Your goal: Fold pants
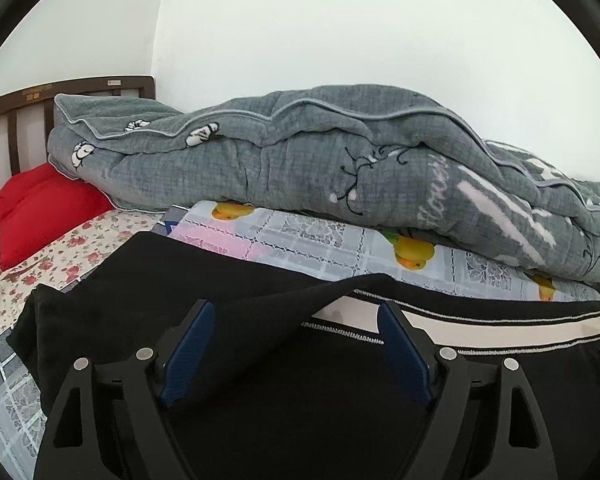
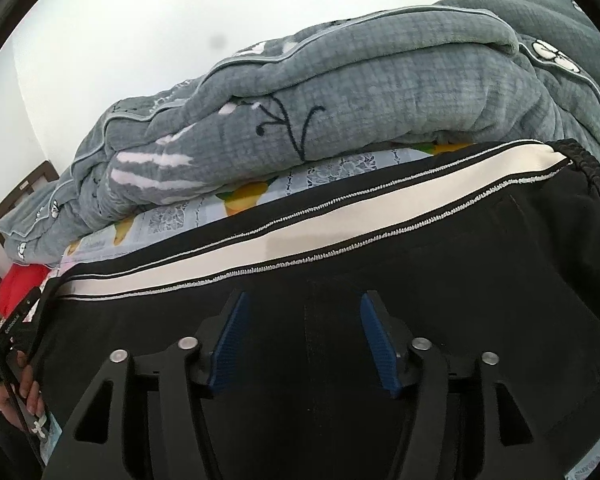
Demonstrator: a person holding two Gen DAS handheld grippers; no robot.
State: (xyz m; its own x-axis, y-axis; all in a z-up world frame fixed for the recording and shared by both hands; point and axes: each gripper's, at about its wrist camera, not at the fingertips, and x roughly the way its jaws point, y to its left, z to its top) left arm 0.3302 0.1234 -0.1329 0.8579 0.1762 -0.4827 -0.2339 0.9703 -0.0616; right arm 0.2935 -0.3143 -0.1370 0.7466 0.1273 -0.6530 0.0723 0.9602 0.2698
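Observation:
Black pants (image 1: 236, 276) with a white side stripe (image 1: 500, 325) lie flat on the bed, one black layer folded over across the stripe. My left gripper (image 1: 296, 309) hovers low over that cloth with its blue pads (image 1: 188, 352) wide apart and pressing on nothing. In the right wrist view the same pants (image 2: 480, 280) fill the foreground, the white stripe (image 2: 300, 236) running diagonally to the waistband (image 2: 592, 184) at the right. My right gripper (image 2: 305, 300) is open above the black fabric, nothing pinched between its fingers.
A bulky grey quilt (image 1: 300, 160) (image 2: 340, 92) is heaped along the wall just behind the pants. A red pillow (image 1: 40, 216) and dark wooden headboard (image 1: 16, 120) sit at the left. The fruit-print sheet (image 1: 340, 240) covers the bed. A hand (image 2: 24, 396) shows at lower left.

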